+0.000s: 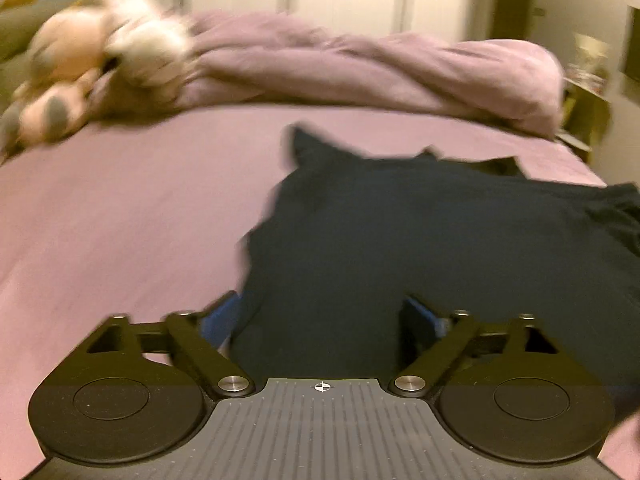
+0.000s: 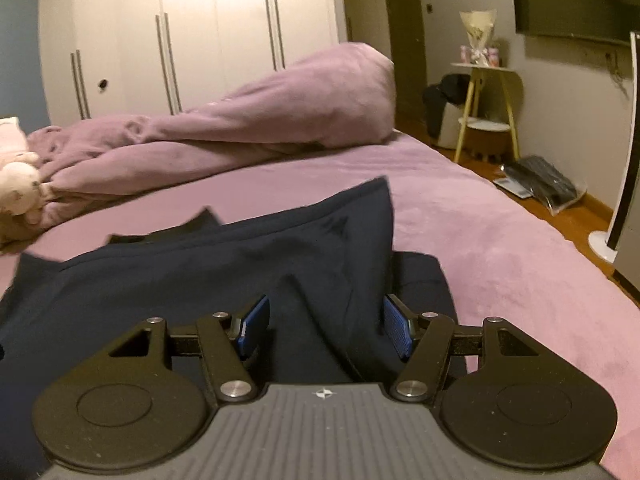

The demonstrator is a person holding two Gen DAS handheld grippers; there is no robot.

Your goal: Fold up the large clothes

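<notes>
A dark navy garment (image 1: 400, 232) lies spread and partly bunched on the purple bed sheet (image 1: 120, 220). My left gripper (image 1: 324, 320) is open low over its near left edge, and the cloth lies between the blue pads (image 1: 218, 316). In the right wrist view the same garment (image 2: 240, 264) shows a raised fold pointing away. My right gripper (image 2: 326, 328) is open, with a ridge of cloth between its blue pads (image 2: 396, 332). Neither gripper holds the cloth.
A bunched purple duvet (image 1: 360, 64) lies across the far side of the bed, also in the right wrist view (image 2: 240, 128). Plush toys (image 1: 100, 64) sit at the far left. White wardrobes (image 2: 180, 32) stand behind. A side table (image 2: 486, 100) and floor clutter are to the right.
</notes>
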